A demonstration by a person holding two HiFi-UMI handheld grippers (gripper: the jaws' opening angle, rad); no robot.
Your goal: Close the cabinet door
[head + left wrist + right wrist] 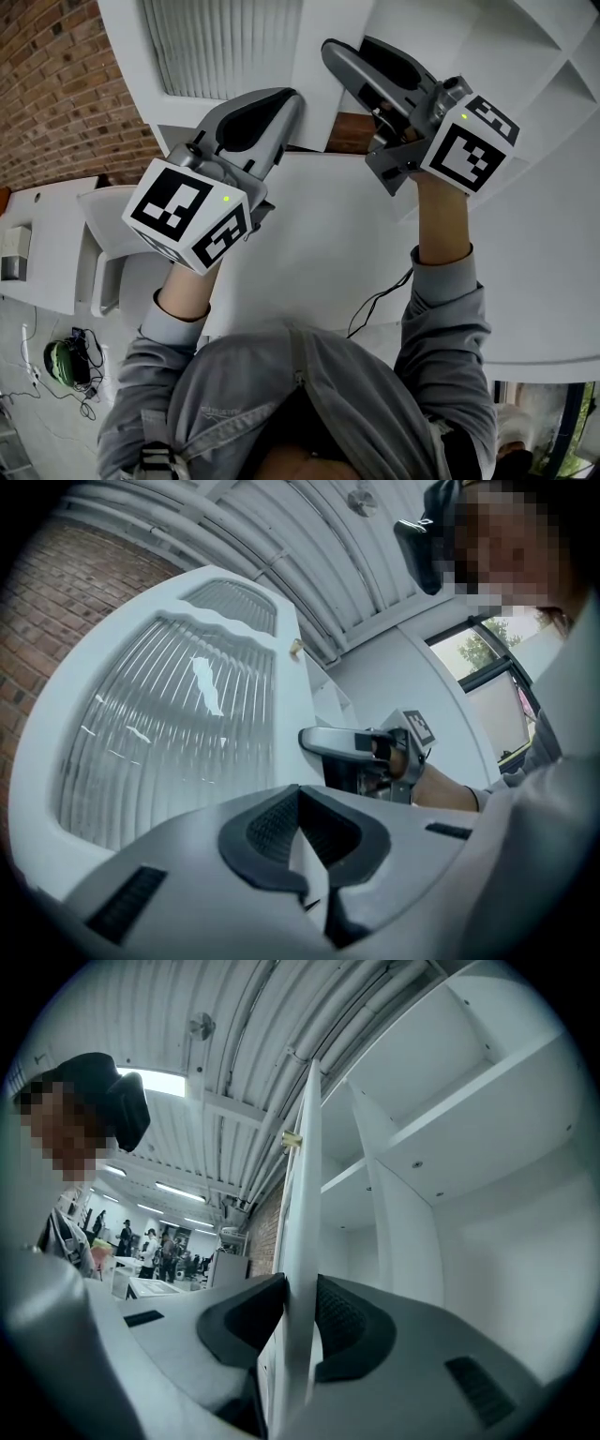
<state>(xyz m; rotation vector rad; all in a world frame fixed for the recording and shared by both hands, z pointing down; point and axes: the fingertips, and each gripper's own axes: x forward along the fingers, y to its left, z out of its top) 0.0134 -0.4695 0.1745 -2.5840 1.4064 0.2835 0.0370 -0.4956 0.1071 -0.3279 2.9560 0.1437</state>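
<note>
Where ribbed right jaws grip, thin white door (pixel 302 1241)

A big open workshop or lab hall; a bare brick wall (pixel 56 84) runs under a ribbed metal ceiling (pixel 220 1138) hung with pipes (pixel 319 1035) and strip lights (pixel 178 1190); people (pixel 150 1246) stand among tables (pixel 150 1288) far back; cables (pixel 84 361) lie loose on the floor (pixel 14 441).

The cabinet door (pixel 286 696) is showing smooth white paint around a glossy ribbed glass panel (pixel 169 733) — its knob (pixel 295 649) gleaming like brass. The left claw (pixel 300 799) and right claw (pixel 300 1299) are wearing matt grey plastic, pads (pixel 345 1321) ribbed black.
</note>
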